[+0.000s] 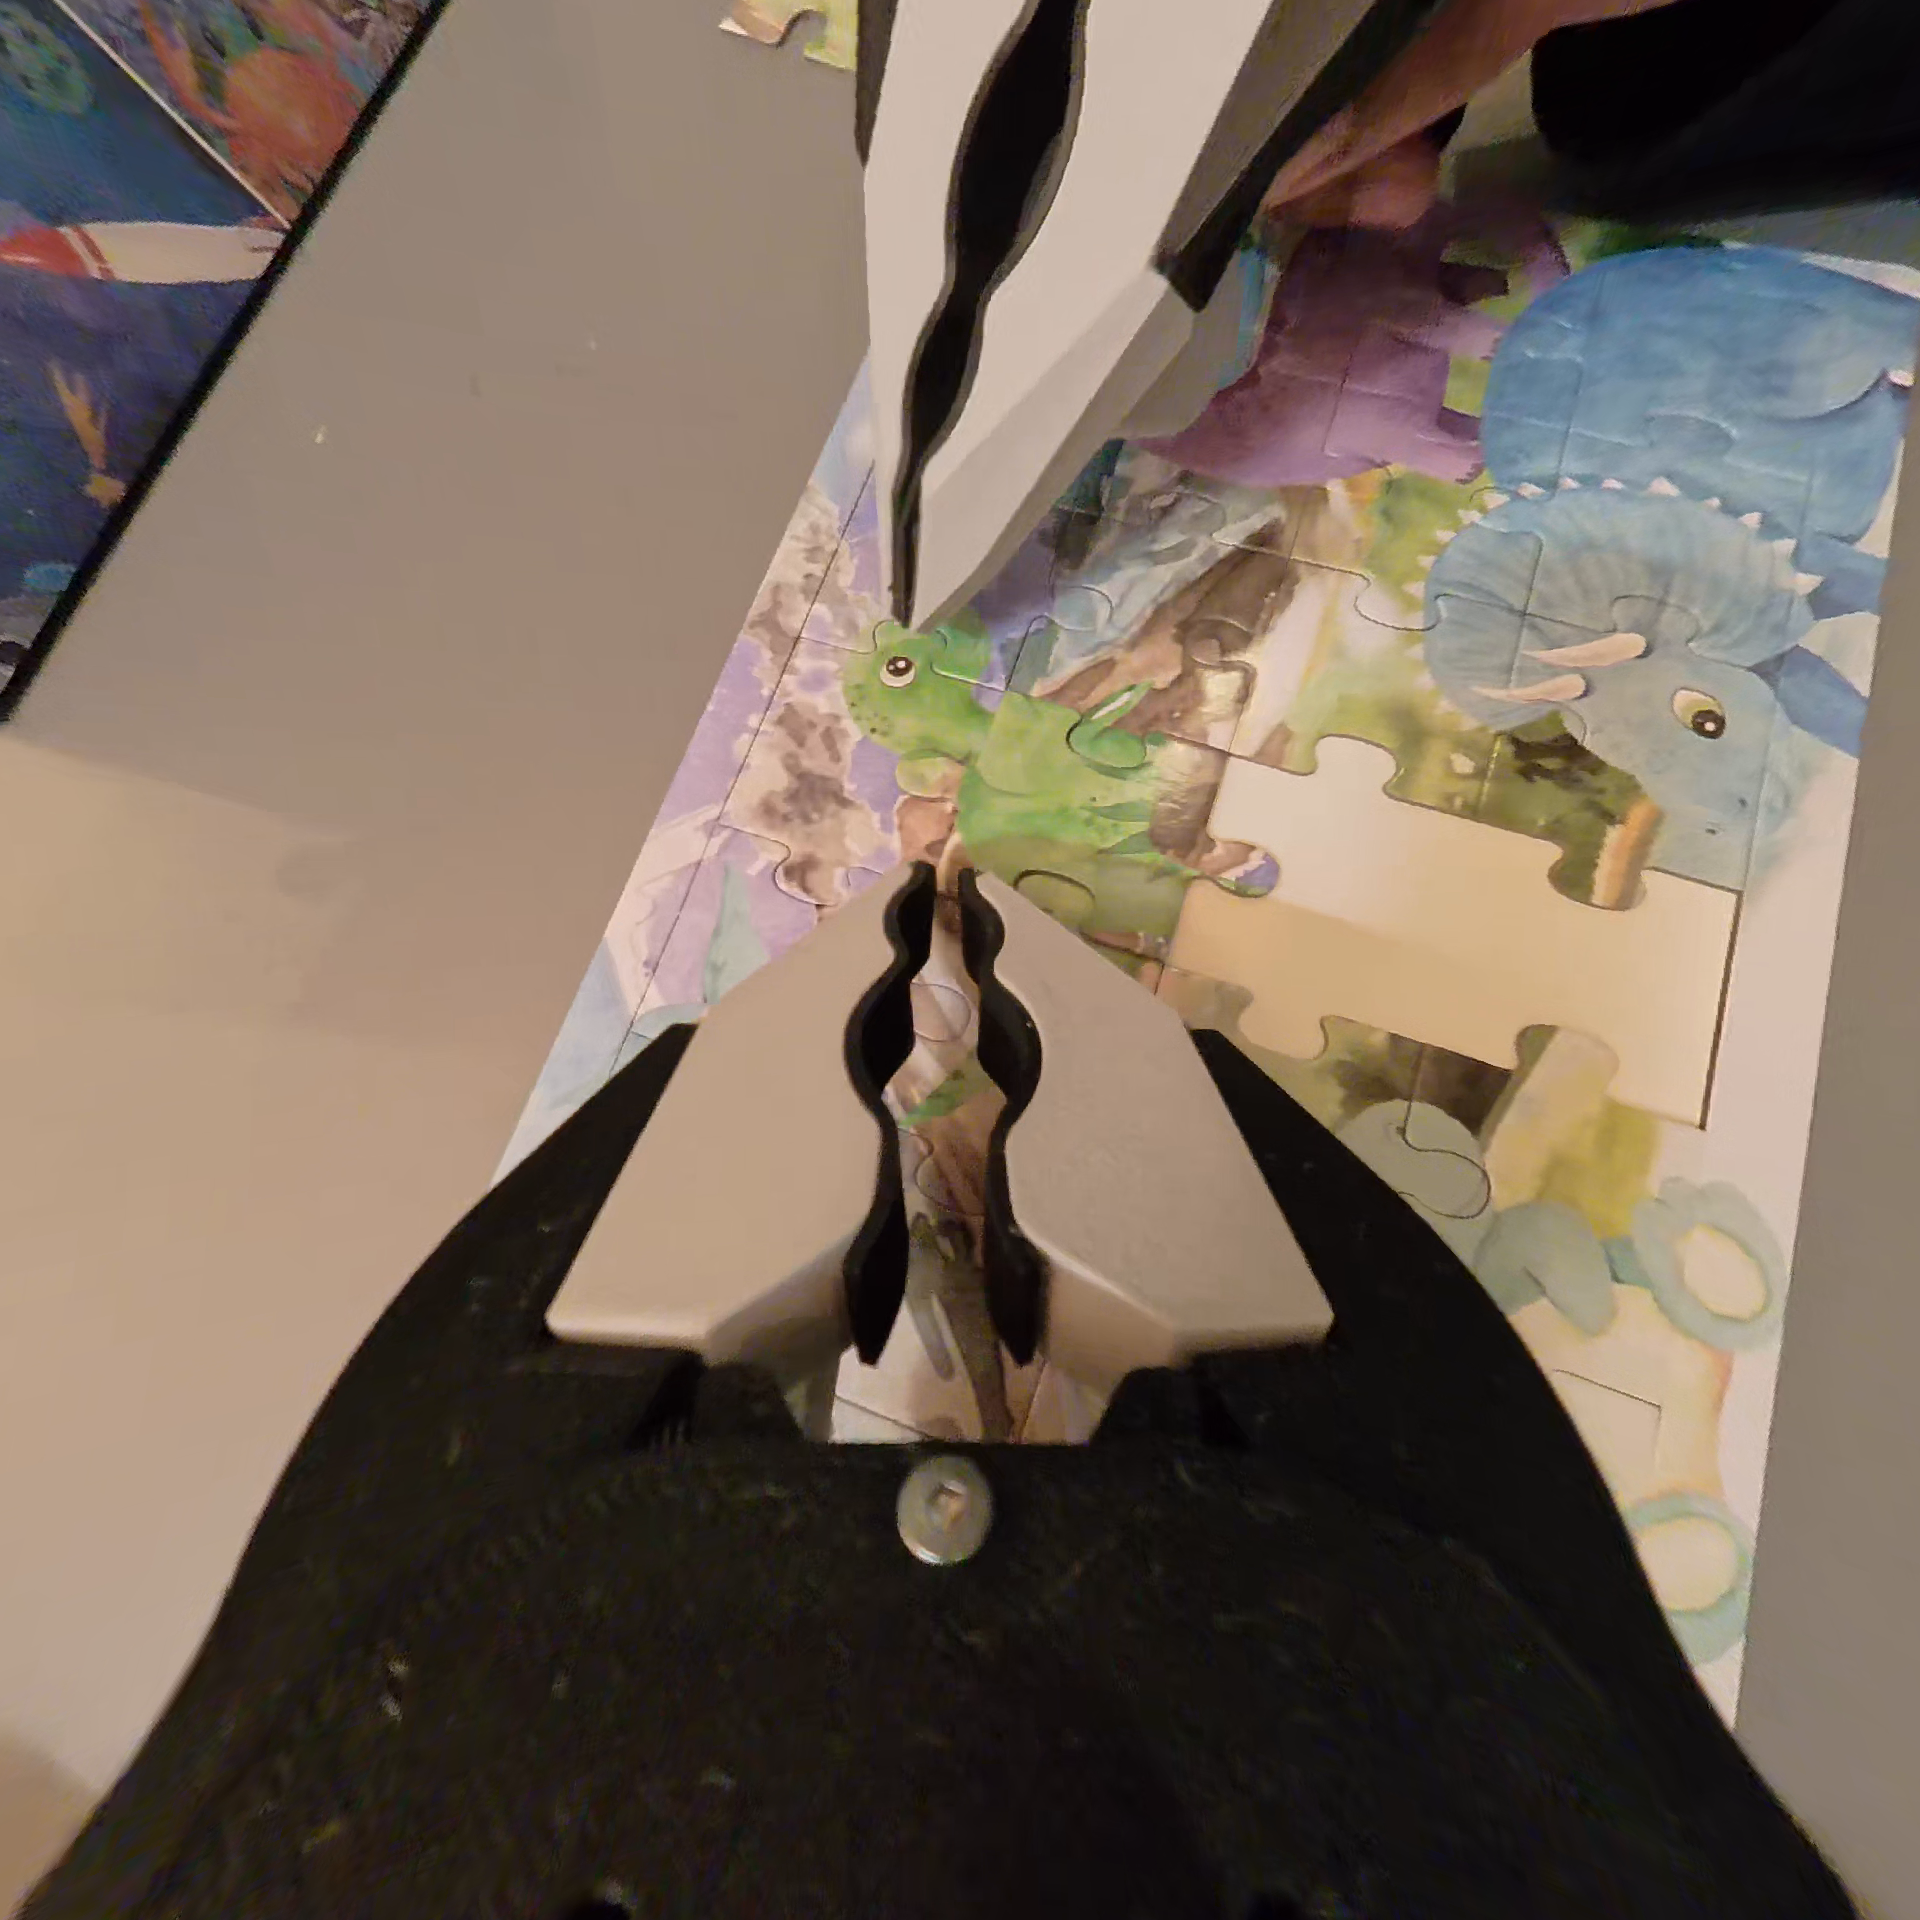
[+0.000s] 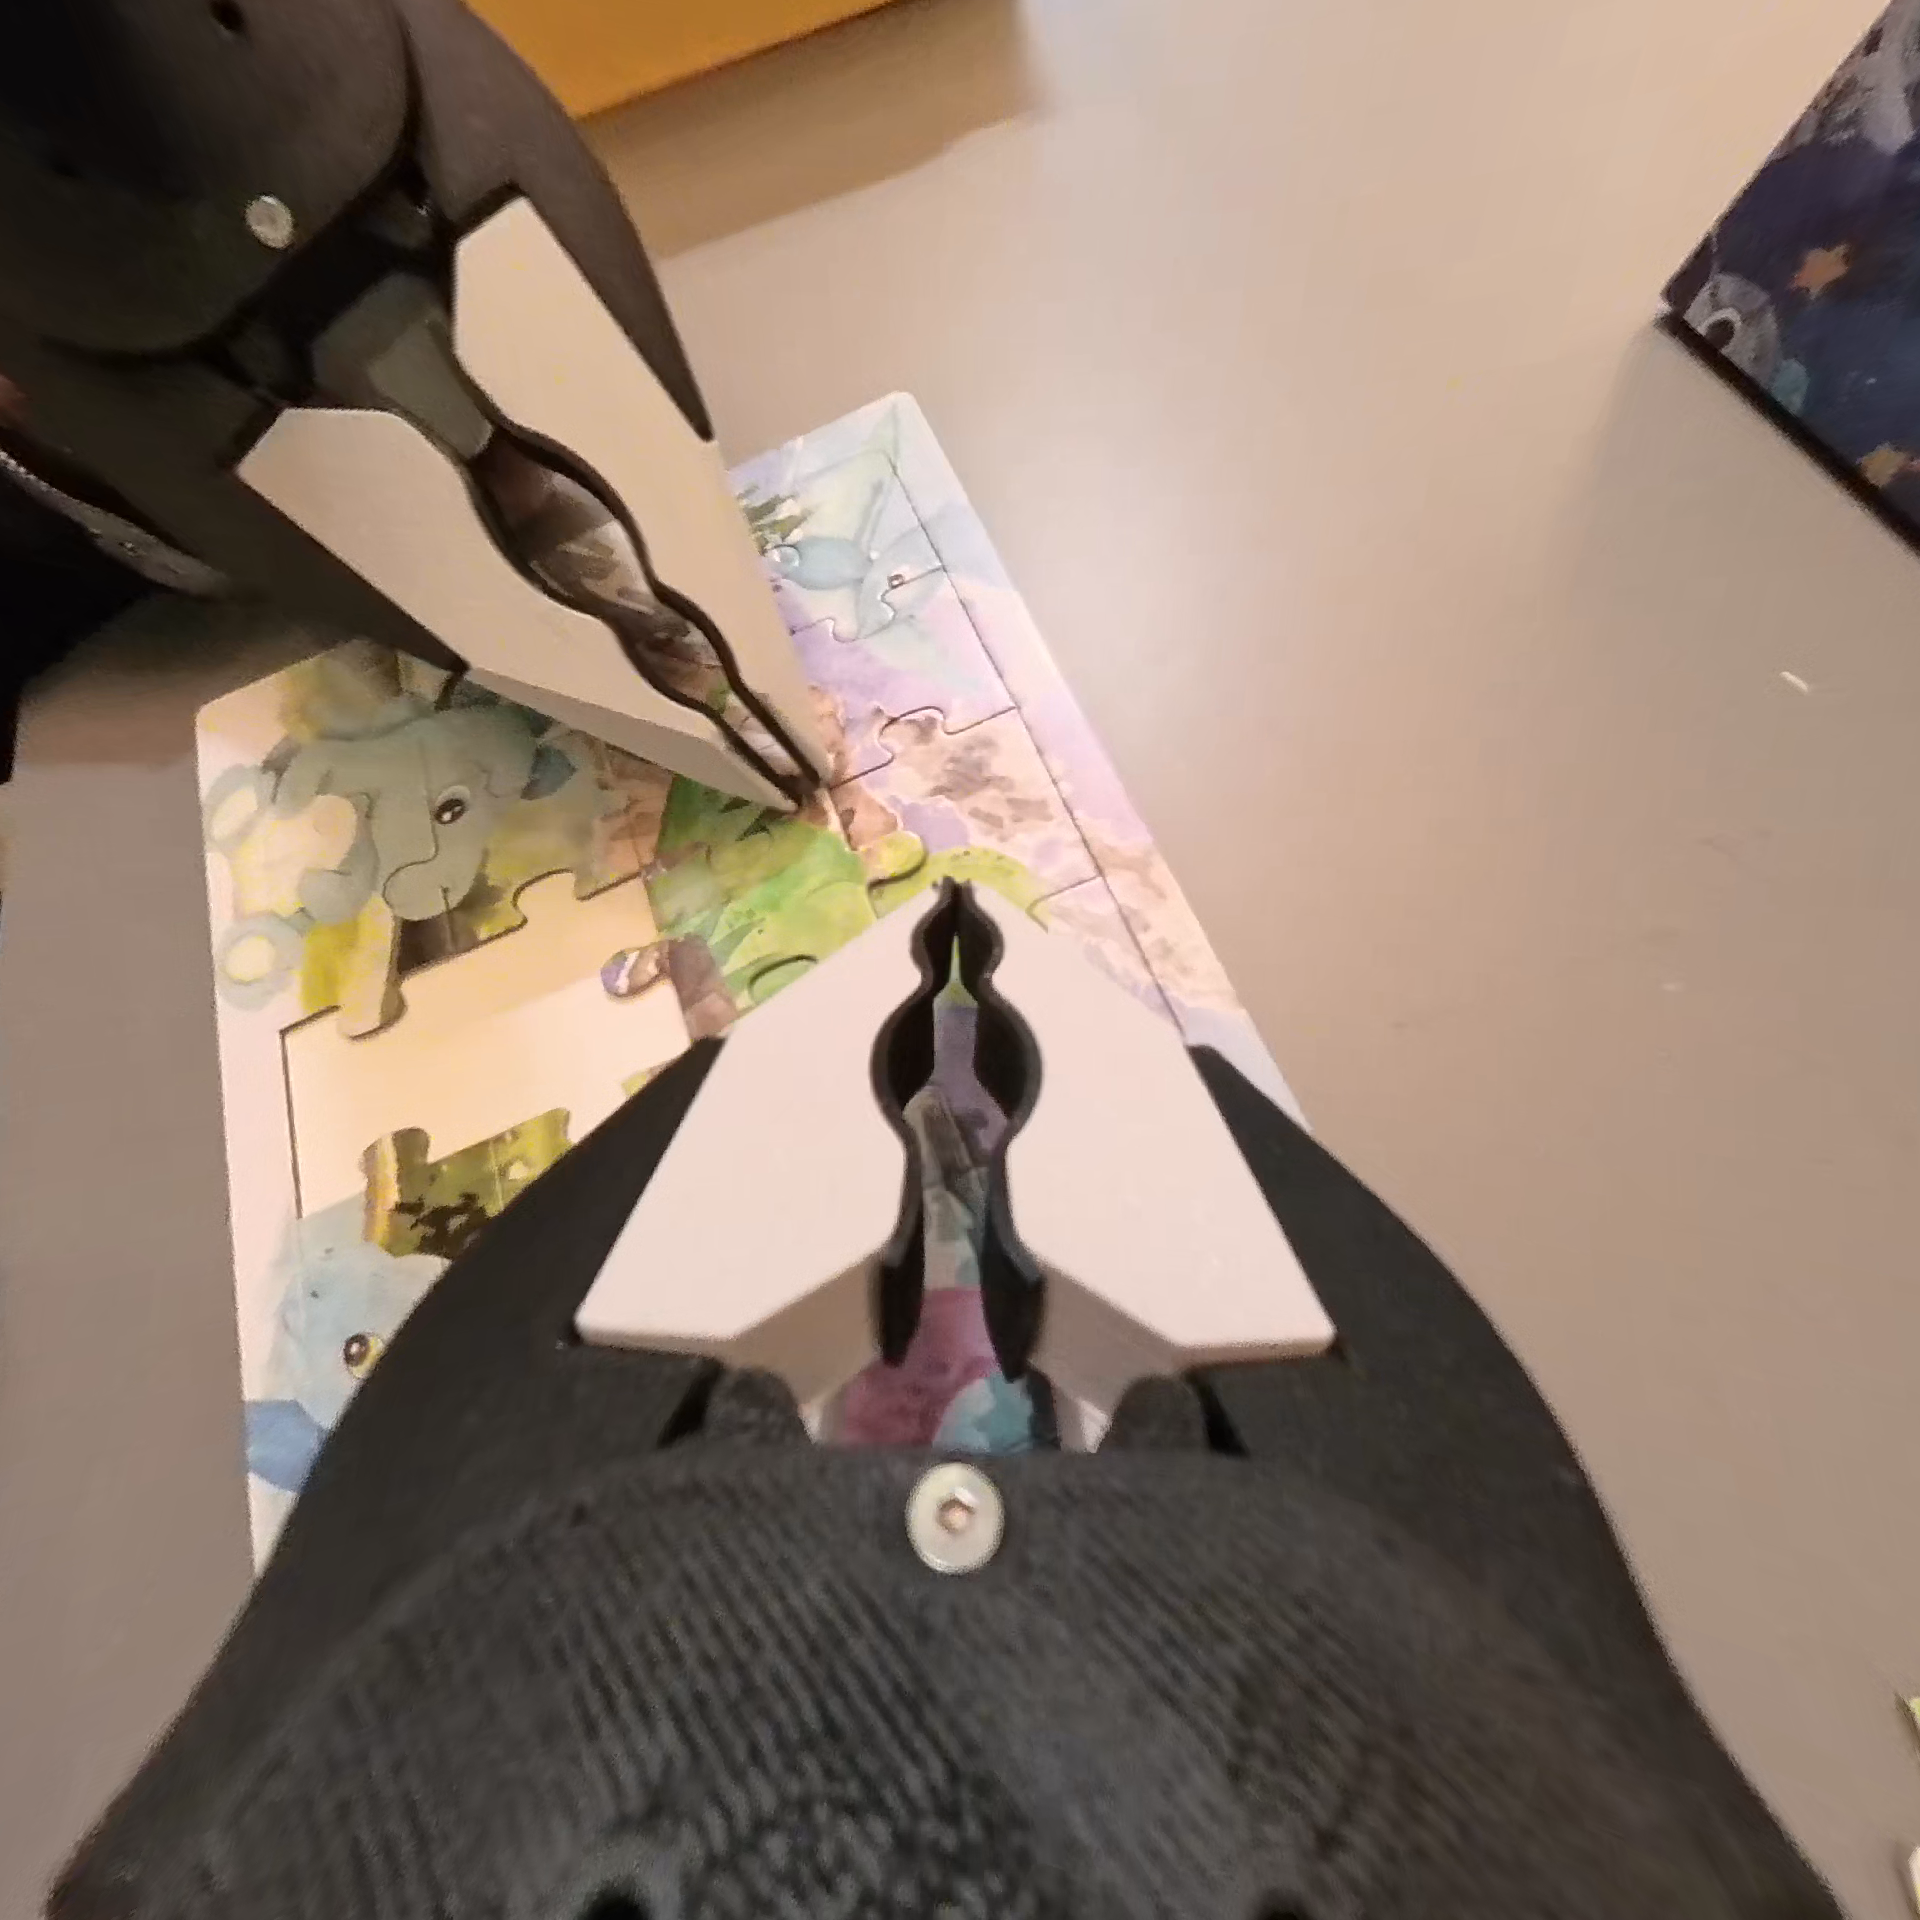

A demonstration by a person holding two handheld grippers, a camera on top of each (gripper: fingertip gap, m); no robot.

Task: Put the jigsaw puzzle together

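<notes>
A partly built jigsaw puzzle (image 1: 1299, 727) with a watercolour dinosaur picture lies flat on a pale grey worktop (image 1: 312, 935), directly under both sets of jaws. The left gripper (image 1: 940, 883) points down at it with its jaws nearly closed, a thin slit between the black wavy pads, gripping nothing; the tips sit just above the green dinosaur (image 1: 997, 758) printed on the puzzle. Just ahead of these jaws, the right gripper (image 1: 906, 608) comes in from the far side, jaws closed and empty, its tips at the green dinosaur's head. To the right of the left jaws, a bare gap (image 1: 1455, 956) shows where pieces are missing, beside a blue horned dinosaur (image 1: 1621, 665). One loose puzzle piece (image 1: 774, 21) lies far ahead on the worktop. In the right wrist view, the right gripper (image 2: 958, 888) and left gripper (image 2: 805, 800) almost meet over the puzzle.
</notes>
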